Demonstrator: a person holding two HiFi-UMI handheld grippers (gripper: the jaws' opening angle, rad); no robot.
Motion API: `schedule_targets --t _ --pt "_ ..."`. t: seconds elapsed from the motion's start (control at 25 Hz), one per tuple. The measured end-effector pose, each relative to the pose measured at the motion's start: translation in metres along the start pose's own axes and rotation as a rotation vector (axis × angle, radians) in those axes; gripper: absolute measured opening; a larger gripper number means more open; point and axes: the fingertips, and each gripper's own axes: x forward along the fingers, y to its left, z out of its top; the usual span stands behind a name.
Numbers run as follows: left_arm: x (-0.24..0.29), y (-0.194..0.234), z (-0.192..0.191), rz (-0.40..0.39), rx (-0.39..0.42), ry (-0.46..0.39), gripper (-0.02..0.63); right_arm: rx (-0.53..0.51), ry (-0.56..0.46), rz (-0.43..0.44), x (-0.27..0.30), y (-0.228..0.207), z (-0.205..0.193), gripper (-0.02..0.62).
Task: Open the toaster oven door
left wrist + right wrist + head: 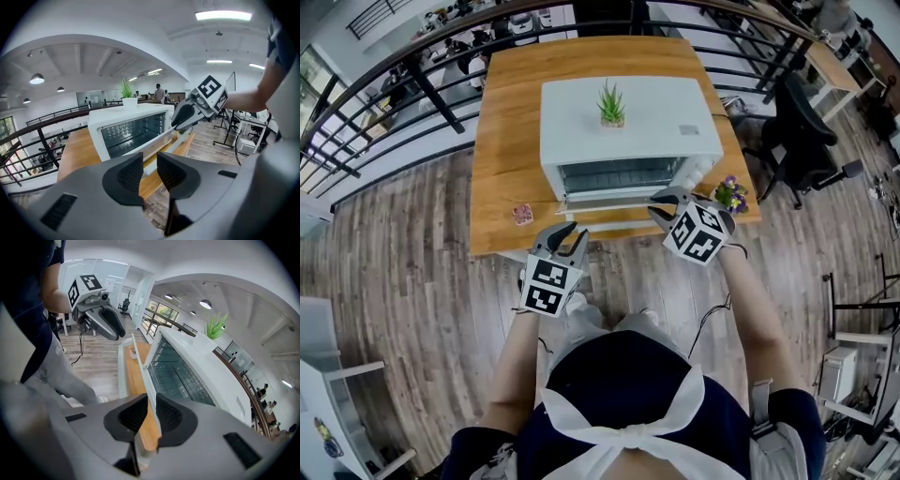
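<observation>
The small pink item [522, 214] is too small to identify.

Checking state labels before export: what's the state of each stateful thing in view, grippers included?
toaster oven door: ajar, top edge tilted out, not fully down.
right gripper: shut on the door handle, near its right end.
left gripper: open, nothing between its jaws, clear of the oven.
potted plant: upright on top of the toaster oven.
flower pot: upright at the right front corner of the table.
</observation>
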Motion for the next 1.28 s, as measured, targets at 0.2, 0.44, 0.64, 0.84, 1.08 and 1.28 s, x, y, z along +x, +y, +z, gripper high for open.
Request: schedule_targets --t 0.2,0.44,0.64,0.84,1.08,1.28 --pt "-0.008 0.006 0.014 0.026 -0.078 -0.064 0.086 0.005 -0.012 0.010 0.000 0.006 -0.002 0.058" --pt "-0.013 0.004 0.019 0.055 -0.091 -0.087 0.057 0.020 -0.027 0.018 -0.002 0.014 -0.006 0.061" --pt "-0.011 0.004 0.017 0.059 -0.086 -0.072 0.040 0.038 -0.036 0.028 0.000 0.020 -0.008 0.063" --pt "-0.009 0.001 0.017 0.045 -0.085 -0.076 0.033 0.054 -0.041 0.039 0.003 0.027 -0.012 0.066" --pt "-0.005 -0.004 0.021 0.026 -0.098 -0.081 0.032 0.085 -0.049 0.050 0.004 0.032 -0.015 0.071" --pt "-0.004 -0.006 0.023 0.025 -0.096 -0.085 0.032 0.097 -0.050 0.061 0.004 0.040 -0.018 0.074"
